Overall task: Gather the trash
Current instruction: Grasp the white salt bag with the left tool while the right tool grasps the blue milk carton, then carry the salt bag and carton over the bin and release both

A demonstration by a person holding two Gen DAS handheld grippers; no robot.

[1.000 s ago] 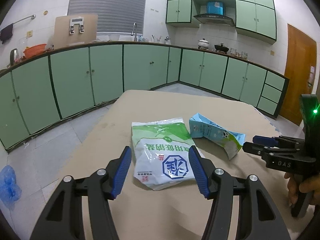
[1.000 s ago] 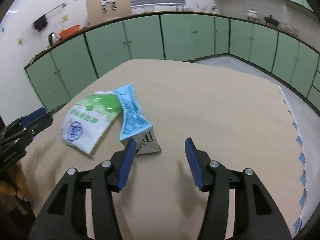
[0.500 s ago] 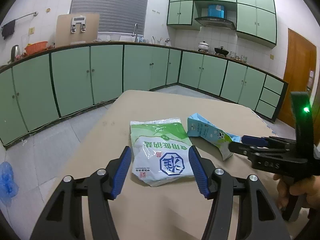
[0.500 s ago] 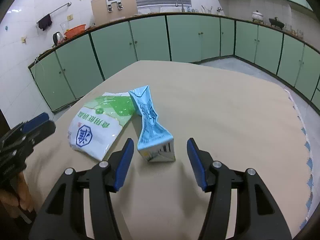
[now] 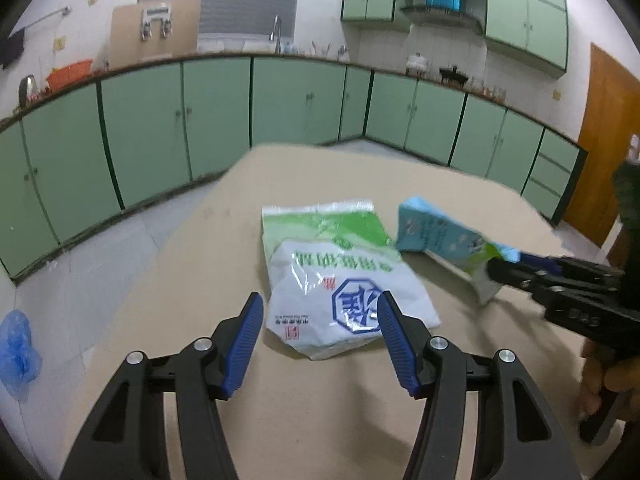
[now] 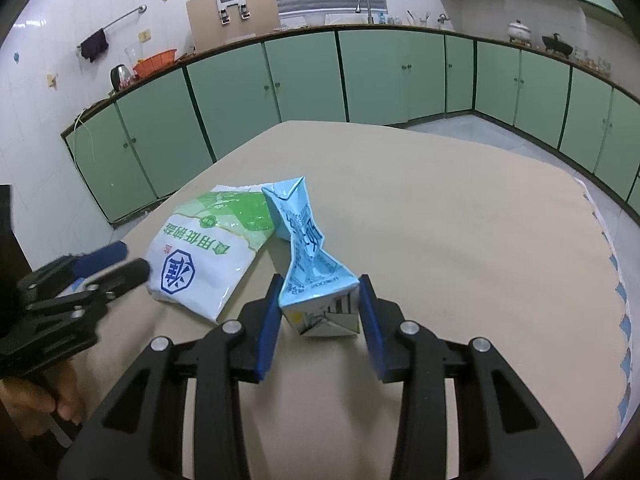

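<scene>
A crumpled blue milk carton (image 6: 312, 256) lies on the beige table (image 6: 460, 240). My right gripper (image 6: 320, 312) is open with its two fingers on either side of the carton's base, close to it. A green and white plastic bag (image 5: 340, 272) lies flat beside the carton. My left gripper (image 5: 320, 320) is open, just short of the bag's near edge. The carton also shows in the left wrist view (image 5: 444, 240), with the right gripper (image 5: 520, 268) at its end. The bag (image 6: 208, 256) and the left gripper (image 6: 116, 264) show in the right wrist view.
Green kitchen cabinets (image 5: 220, 120) run along the walls behind the table. A blue plastic bag (image 5: 16, 348) lies on the floor at the left. A wooden door (image 5: 600, 152) stands at the right. The table's right edge (image 6: 608, 248) has a blue patterned border.
My right gripper has moved forward until its fingers stand on both sides of the carton's base. My left gripper has shifted slightly toward the bag.
</scene>
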